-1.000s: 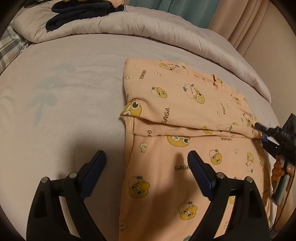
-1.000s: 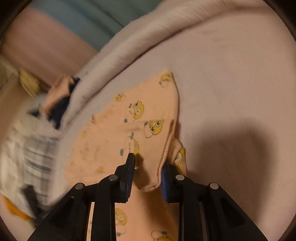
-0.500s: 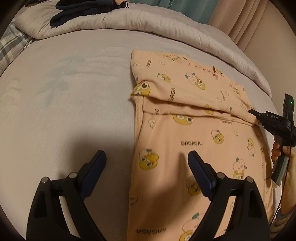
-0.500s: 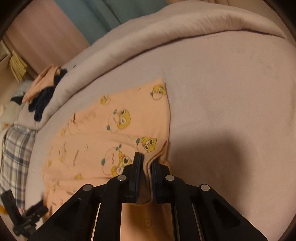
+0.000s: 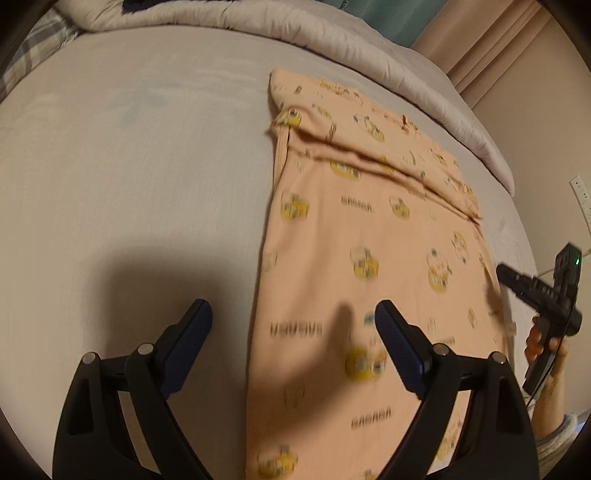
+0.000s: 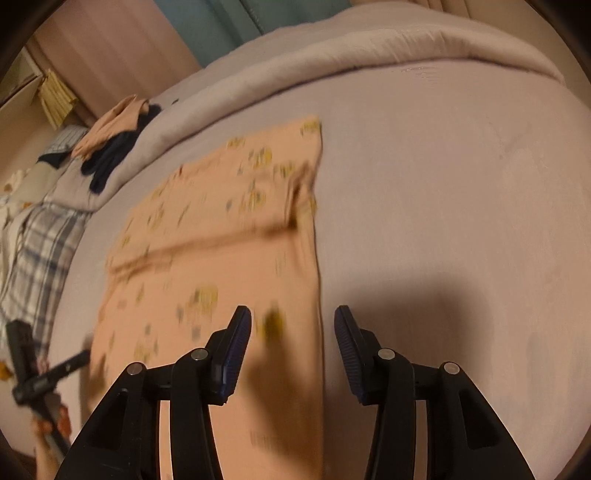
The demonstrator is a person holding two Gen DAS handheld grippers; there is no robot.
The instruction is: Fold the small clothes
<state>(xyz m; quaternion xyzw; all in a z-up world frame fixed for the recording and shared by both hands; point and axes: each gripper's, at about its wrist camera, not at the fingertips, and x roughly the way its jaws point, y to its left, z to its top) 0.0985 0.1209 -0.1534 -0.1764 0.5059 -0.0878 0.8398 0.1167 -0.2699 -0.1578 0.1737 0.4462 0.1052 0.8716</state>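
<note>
Grey sheeting covered the bed (image 5: 129, 177), the largest thing in both views, with a rolled duvet (image 5: 332, 33) along its far edge. On the sheet, just short of that duvet, lay the peach garment (image 5: 369, 258), printed with yellow cartoon figures and lettering; its far end was already turned back over itself, leaving a crosswise fold line. Its long axis ran from the duvet toward the grippers, so the unfolded near end lay closest to both.

A heap of dark and peach clothes (image 6: 114, 147) sat on top of the duvet, well apart from the garment, and a plaid cloth (image 6: 40, 243) lay beside the bed's edge. No containers showed.

Over the garment's side edge nearest it, the left gripper (image 5: 293, 323) hung wide apart with nothing in it. The right gripper (image 6: 291, 332) straddled the opposite side edge, its jaws opening and no cloth pinched between them. Neither seemed clearly nearer; the next fold probably called for each to take a near corner.
</note>
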